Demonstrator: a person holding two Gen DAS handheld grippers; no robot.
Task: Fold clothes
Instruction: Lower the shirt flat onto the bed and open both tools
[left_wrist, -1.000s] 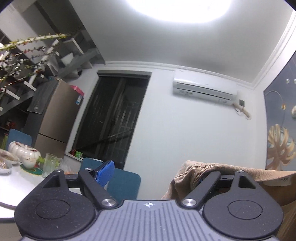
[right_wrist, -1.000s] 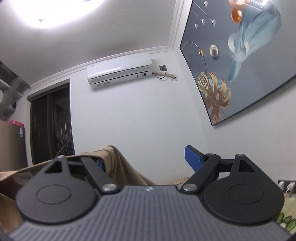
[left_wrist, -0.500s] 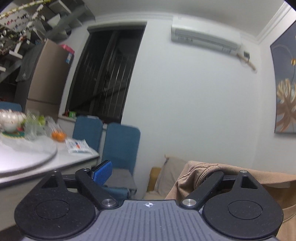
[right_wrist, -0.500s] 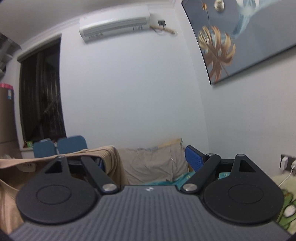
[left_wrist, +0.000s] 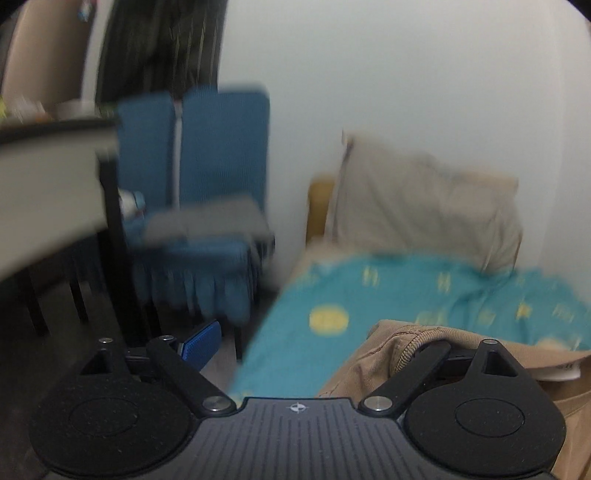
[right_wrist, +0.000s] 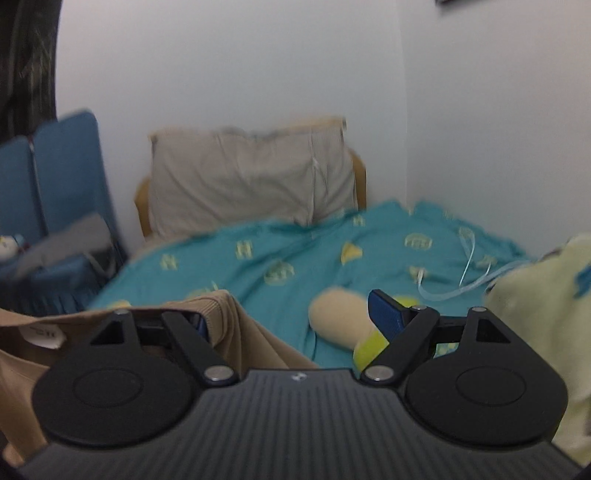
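In the left wrist view, a white table edge (left_wrist: 44, 177) is blurring past at nine o'clock. Two blue fabric-covered chairs (left_wrist: 221, 147) are standing against a white wall (left_wrist: 369, 74) at eleven o'clock. A beige rectangular pillow (left_wrist: 424, 206) is leaning upright at two o'clock, at the head of a bed. A teal bedsheet with yellow motifs (left_wrist: 406, 291) is covering that bed.

In the right wrist view, a cream plush toy with a yellow-green end (right_wrist: 340, 317) is lying on the sheet near four o'clock. A thin pale-blue ribbon (right_wrist: 465, 266) is trailing at three o'clock. A pale yellow fleece blanket (right_wrist: 535, 314) is bunching at the right edge.

The left gripper (left_wrist: 306, 343) is standing spread wide, and its jaws have just been opening further. The gap between them is looking bare. The ribbed hem of a tan knitted garment (left_wrist: 369, 369) is draping over its right-hand finger at four o'clock, hiding the tip.

The right gripper (right_wrist: 291, 317) is likewise standing wide. The same garment is hanging over its left-hand finger at eight o'clock. A white sewn-in label (right_wrist: 42, 334) is showing at nine o'clock. Neither pair of pads is pinching the cloth, which is hanging between the two tools just above the sheet.
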